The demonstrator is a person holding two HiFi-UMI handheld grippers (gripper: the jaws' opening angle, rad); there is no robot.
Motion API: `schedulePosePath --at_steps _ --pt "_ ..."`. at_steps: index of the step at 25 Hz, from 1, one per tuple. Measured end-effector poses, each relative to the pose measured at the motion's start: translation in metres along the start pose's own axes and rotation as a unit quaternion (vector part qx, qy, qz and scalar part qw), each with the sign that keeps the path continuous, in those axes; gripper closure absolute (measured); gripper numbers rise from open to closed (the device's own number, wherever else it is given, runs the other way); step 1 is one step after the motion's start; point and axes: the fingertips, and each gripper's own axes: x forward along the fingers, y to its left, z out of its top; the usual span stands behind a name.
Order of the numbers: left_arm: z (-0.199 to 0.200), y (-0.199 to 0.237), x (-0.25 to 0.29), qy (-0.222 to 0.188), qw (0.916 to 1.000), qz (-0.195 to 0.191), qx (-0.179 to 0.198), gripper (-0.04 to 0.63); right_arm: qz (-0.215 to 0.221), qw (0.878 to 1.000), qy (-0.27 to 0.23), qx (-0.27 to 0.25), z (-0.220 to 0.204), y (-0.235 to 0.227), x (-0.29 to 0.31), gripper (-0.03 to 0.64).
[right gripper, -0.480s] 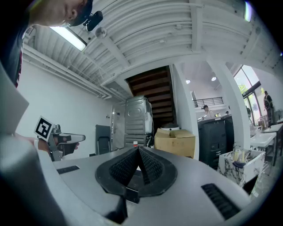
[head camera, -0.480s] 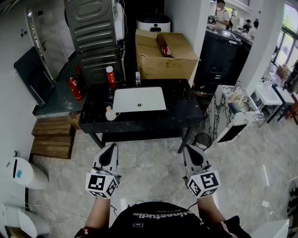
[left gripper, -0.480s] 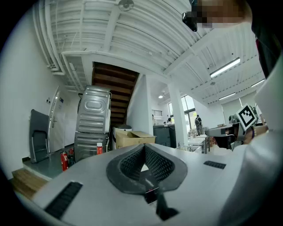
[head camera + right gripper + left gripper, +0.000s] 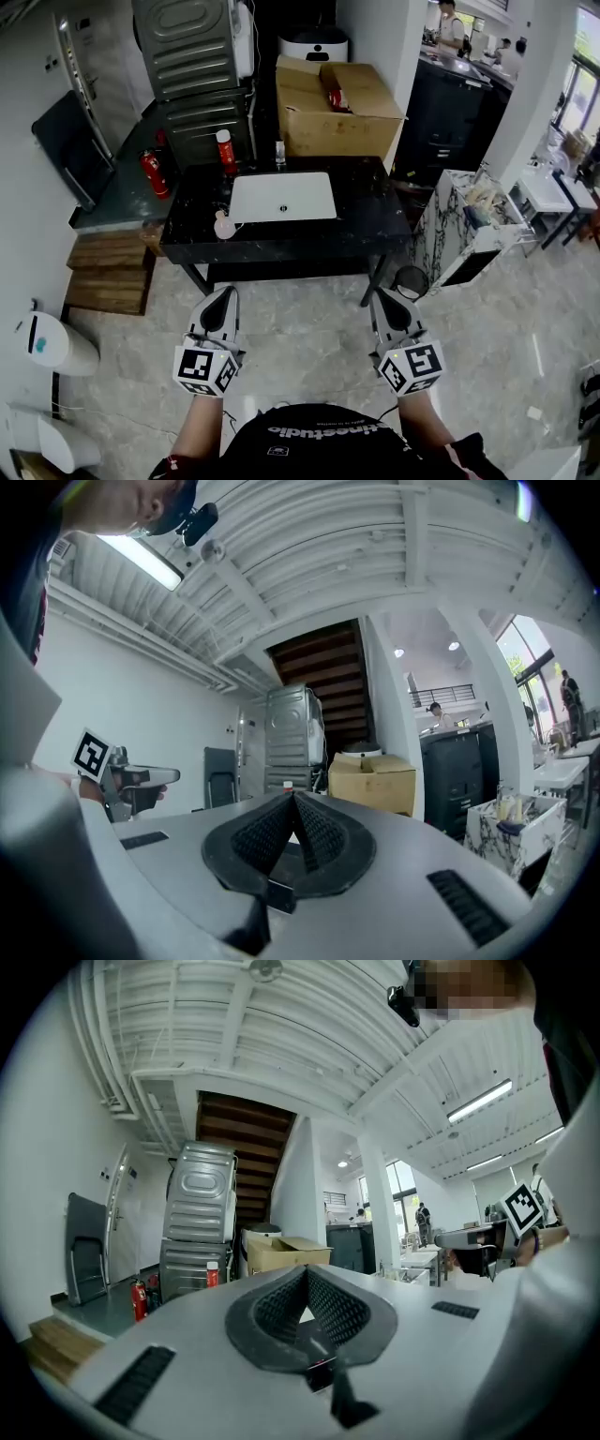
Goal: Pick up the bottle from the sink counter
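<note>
Bright, even indoor light throughout. Daylight from windows at right edge of head view, slightly washed out. Glare off ceiling strip light in left gripper view, likewise off second strip in right gripper view. Soft shadow beneath counter. Strong fisheye bending at edges; black vignette corners in both gripper views. Close foreground soft, background sharp.

The left gripper and the right gripper are held side by side in front of the body, well apart and level with each other, both pointing forward. Each has its jaws pressed together at the tips, with nothing between them. Bare forearms extend behind the marker cubes.
</note>
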Motion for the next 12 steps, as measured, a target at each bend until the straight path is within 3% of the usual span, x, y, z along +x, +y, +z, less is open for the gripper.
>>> schedulePosePath --at_steps 4,12 --pt "-0.003 -0.002 0.003 0.004 1.0 0.005 -0.001 0.581 0.014 0.999 -0.025 0.025 0.004 -0.005 -0.004 0.577" --pt "-0.007 -0.018 0.018 0.007 0.9997 0.024 0.001 0.581 0.026 0.999 0.008 0.018 -0.015 -0.029 0.0 0.577"
